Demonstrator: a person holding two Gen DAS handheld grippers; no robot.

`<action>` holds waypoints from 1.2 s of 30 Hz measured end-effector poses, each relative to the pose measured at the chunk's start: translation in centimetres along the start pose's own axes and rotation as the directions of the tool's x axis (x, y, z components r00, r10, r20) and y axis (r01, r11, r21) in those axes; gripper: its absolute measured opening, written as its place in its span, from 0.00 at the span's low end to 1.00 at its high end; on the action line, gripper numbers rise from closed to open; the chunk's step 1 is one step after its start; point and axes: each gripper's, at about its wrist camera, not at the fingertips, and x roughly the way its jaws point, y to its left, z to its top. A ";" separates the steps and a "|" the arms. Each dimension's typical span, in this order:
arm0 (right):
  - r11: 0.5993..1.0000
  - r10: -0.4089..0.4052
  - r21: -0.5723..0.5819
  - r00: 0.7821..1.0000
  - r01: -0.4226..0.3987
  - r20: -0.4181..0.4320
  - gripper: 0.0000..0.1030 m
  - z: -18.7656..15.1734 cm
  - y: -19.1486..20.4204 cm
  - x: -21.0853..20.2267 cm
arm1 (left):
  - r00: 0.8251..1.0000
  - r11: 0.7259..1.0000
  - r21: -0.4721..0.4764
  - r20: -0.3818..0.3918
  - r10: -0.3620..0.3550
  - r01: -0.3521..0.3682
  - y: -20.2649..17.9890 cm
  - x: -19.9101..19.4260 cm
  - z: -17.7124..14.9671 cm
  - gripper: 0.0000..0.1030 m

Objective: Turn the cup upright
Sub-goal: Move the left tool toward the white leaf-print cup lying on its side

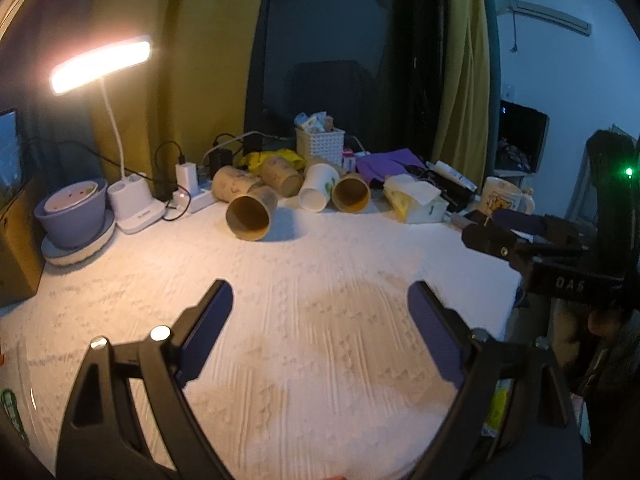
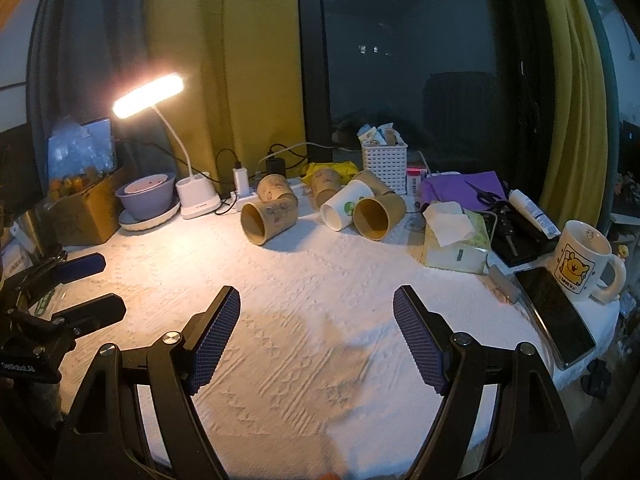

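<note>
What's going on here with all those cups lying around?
A person holds a two-finger gripper in each hand, meaning to stand a cup up. Both the left gripper and the right gripper hover open and empty over the white cloth. The paper cups lie tipped over near the lamp.

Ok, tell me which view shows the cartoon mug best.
The right wrist view: the cartoon mug stands upright at the table's right edge, print and handle clear, beside the phone. In the left wrist view the mug is small, dim and partly hidden by the right gripper.
</note>
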 end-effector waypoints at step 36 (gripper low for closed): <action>0.998 -0.045 0.040 0.997 0.048 -0.056 0.79 7.3 -11.2 14.1 | 0.969 0.991 0.132 -0.248 0.023 0.010 -0.5 24.4 11.0 0.88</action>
